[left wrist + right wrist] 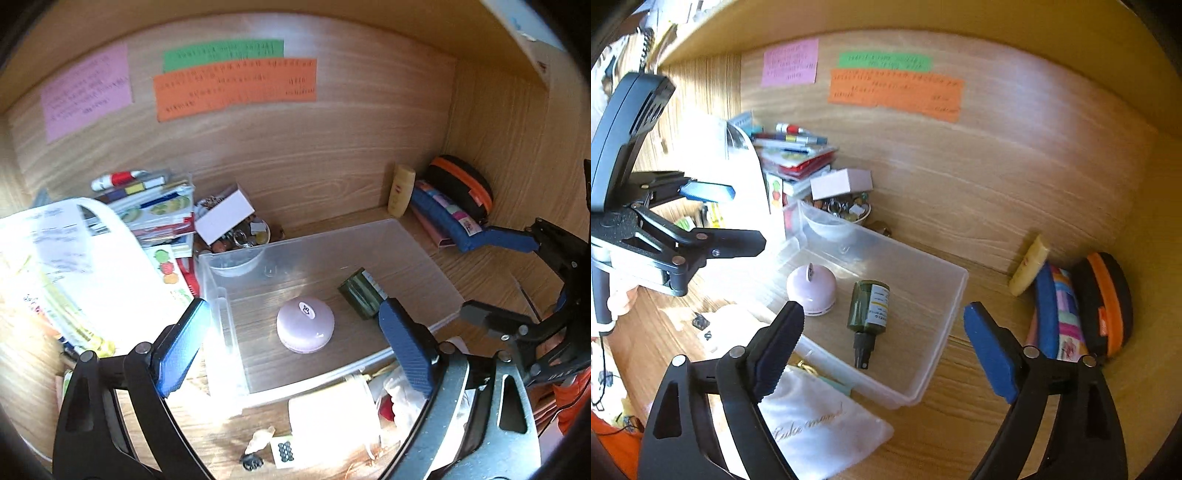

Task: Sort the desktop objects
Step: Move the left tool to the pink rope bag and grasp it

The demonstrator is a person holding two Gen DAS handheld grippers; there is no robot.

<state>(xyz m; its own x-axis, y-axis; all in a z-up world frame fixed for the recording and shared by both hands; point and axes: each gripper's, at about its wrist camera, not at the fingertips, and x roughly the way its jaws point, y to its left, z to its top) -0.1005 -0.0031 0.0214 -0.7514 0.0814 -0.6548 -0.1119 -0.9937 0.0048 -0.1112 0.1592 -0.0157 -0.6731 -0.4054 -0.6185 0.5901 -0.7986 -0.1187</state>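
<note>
Wooden counter holds a clear bin right ahead of both grippers. Left gripper and right gripper gape wide, holding nothing. Pink round case and green bottle lie inside already; pouch and clutter wait beside them.

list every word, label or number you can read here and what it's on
"Lula mond" or similar, gold script, uncertain: white drawstring pouch.
Pink sticky note, green sticky note, orange sticky note: handwriting too blurred to read.
Green spray bottle in the clear plastic bin: label print too small.
Pink round case: a small rabbit-like mark, no words.
Papers: blurred print.
</note>
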